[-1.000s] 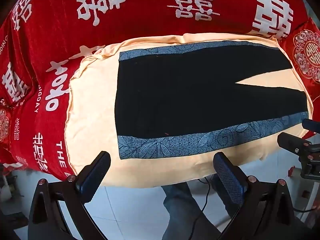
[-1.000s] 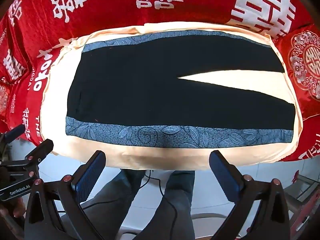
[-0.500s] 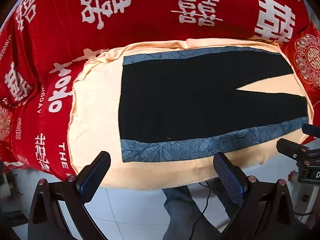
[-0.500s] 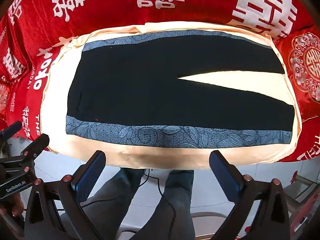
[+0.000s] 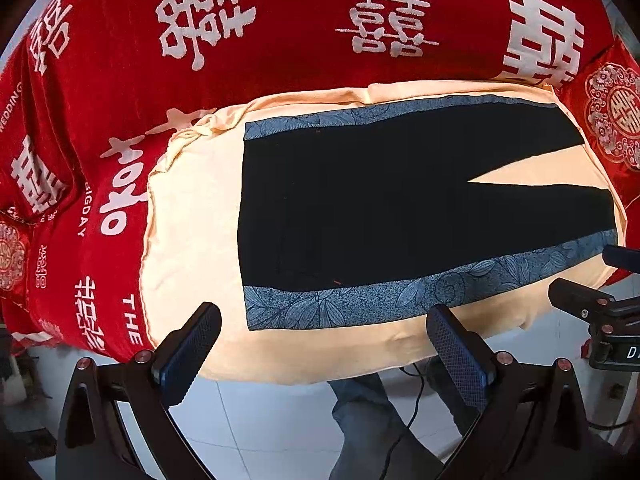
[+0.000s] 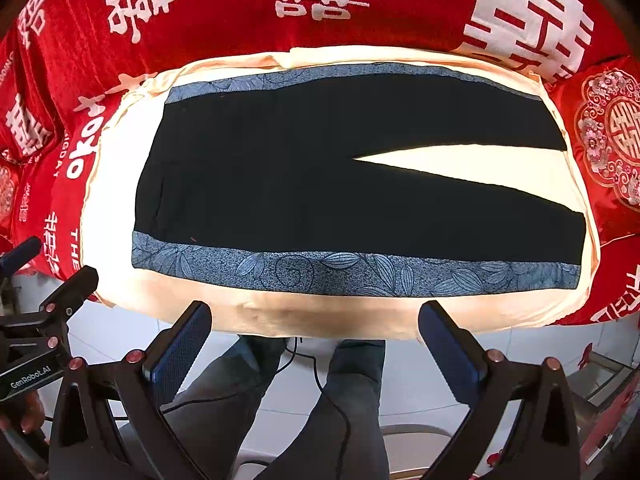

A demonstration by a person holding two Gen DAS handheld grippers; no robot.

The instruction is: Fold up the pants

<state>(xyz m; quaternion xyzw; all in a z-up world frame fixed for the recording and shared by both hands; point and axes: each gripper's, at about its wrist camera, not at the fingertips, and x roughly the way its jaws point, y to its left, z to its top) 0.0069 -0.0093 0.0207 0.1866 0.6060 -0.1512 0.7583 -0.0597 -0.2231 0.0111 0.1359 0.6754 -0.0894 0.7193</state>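
Both the left gripper (image 5: 320, 354) and the right gripper (image 6: 316, 346) hang with jaws spread wide, holding nothing. The black pants with blue leafy side stripes (image 6: 320, 176) lie flat on a cream cloth (image 6: 328, 318). Folding looks not yet begun; next, each gripper probably needs to pinch the near striped edge.

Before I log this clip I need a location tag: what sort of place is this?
Probably a home bedroom. The black pants lie flat on a cream cloth spread over a padded surface, likely a bed, covered by a red wedding blanket, with a matching cushion beside it and white floor tiles below.
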